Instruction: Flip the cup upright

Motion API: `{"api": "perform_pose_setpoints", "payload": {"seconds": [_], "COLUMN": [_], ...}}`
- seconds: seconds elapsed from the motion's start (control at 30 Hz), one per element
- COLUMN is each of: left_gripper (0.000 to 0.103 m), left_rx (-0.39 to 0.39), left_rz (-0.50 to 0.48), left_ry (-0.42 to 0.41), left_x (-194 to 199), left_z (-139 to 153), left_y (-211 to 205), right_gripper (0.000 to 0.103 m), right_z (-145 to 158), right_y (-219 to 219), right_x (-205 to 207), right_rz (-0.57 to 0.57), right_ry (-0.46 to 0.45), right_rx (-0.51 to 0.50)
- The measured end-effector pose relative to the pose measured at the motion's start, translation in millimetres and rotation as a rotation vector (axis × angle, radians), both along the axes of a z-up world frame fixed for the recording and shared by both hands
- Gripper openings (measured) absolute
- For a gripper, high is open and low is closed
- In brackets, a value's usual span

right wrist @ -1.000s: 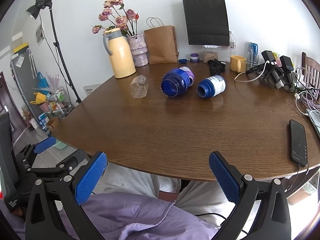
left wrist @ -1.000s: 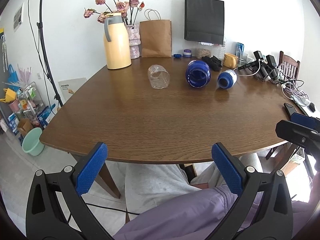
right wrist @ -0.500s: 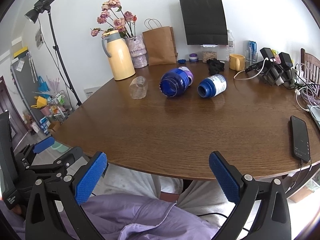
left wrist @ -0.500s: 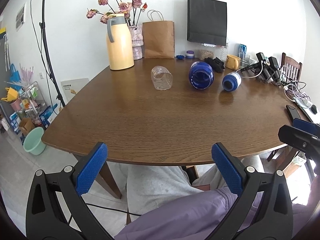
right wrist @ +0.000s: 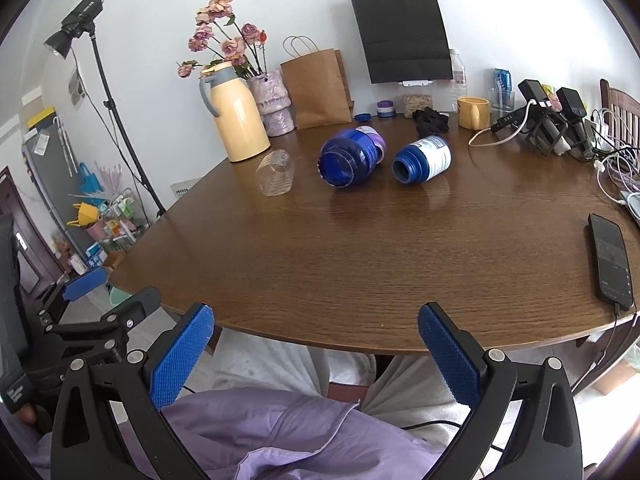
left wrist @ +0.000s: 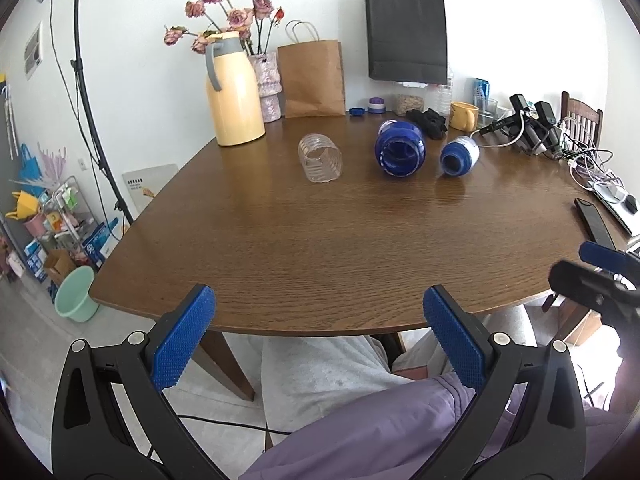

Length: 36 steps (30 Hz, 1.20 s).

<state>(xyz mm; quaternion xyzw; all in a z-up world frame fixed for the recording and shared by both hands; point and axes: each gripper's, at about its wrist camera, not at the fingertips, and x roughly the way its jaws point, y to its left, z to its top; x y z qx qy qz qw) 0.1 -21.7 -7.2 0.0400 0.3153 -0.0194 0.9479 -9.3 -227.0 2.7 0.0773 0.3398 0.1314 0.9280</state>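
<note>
1. The clear ribbed cup [left wrist: 320, 157] lies on its side on the far half of the wooden table [left wrist: 340, 248], its open mouth facing the near edge.
2. Right of it lie two blue jars, also on their sides — a large one [left wrist: 399, 148] and a smaller one [left wrist: 460, 156] with a white label; the cup sits apart from both.
3. Behind the cup, near the wall, stand a yellow jug [left wrist: 234, 90], a vase of dried roses [left wrist: 267, 86], a brown paper bag [left wrist: 312, 78] and a black bag [left wrist: 407, 36].
4. A yellow mug [left wrist: 463, 116] and a tangle of cables [left wrist: 588, 160] sit at the far right; a phone [right wrist: 610, 260] lies near the right edge.
5. The left claw [left wrist: 319, 340] hangs at the near table edge, fingers wide apart, holding nothing.
6. The right claw [right wrist: 316, 342] — likewise spread and empty — hangs at the same edge, well short of the cup.
</note>
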Motion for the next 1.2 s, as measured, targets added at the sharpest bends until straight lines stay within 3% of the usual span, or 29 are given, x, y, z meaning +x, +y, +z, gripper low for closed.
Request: {"api": "perform_pose_setpoints", "payload": {"seconds": [0.63, 1.2], "left_gripper": [0.103, 0.103], "left_rx": [-0.016, -0.018], "left_rz": [0.034, -0.015], "left_ry": [0.008, 0.057], "left_x": [6, 26], "left_z": [2, -5], "left_y": [8, -5], "right_gripper": [0.103, 0.103], "right_z": [3, -5], "right_y": [7, 3], "right_x": [0, 16], "right_rz": [0.02, 0.067], "right_ry": [-0.007, 0.013], "right_rx": [-0.019, -0.007]}}
